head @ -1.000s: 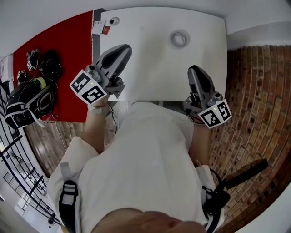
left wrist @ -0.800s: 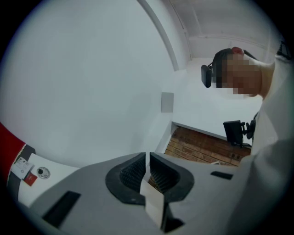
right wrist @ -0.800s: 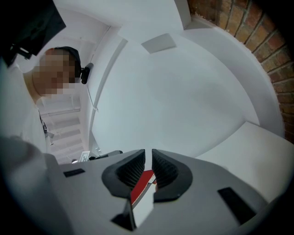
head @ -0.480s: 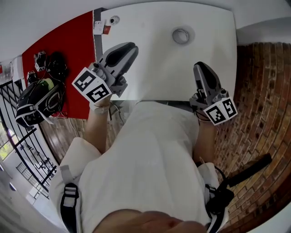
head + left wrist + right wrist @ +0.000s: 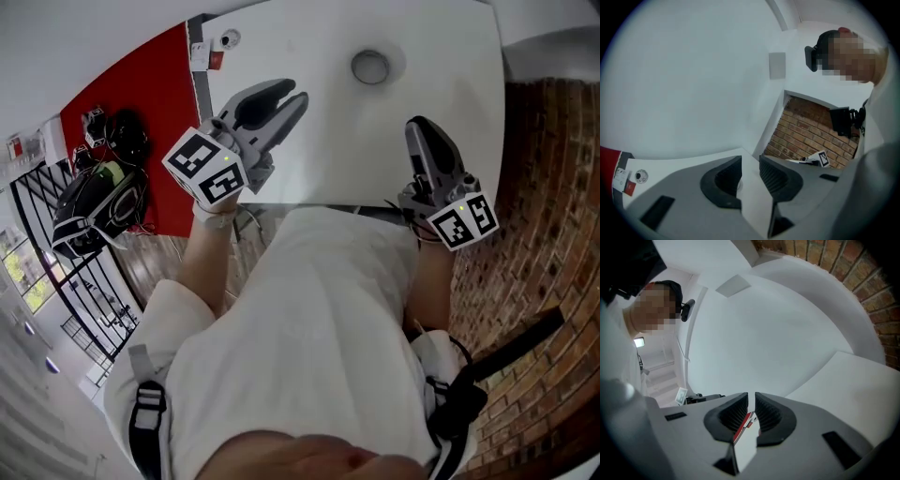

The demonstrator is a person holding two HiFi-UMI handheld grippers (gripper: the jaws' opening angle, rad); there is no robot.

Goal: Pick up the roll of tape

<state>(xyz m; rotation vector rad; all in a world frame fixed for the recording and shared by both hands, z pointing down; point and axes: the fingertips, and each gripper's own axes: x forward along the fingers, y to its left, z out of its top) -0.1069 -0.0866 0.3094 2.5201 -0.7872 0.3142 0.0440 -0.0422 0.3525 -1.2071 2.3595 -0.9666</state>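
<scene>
The roll of tape, a small pale ring, lies flat on the white table near its far edge. My left gripper hovers over the table's left part, short of the roll and to its left. Its jaws are opening and nothing is between them; in the left gripper view only bare table shows in the gap. My right gripper hangs over the near right part of the table, below and right of the roll. Its jaws are shut with only a thin slit, and it holds nothing.
A small white round device and a red-and-white card sit at the table's far left corner. A red mat with black bags lies left of the table. Brick floor runs along the right.
Both grippers have moved forward over the table toward the roll. The left gripper's jaws, shut a second ago, now stand apart.
</scene>
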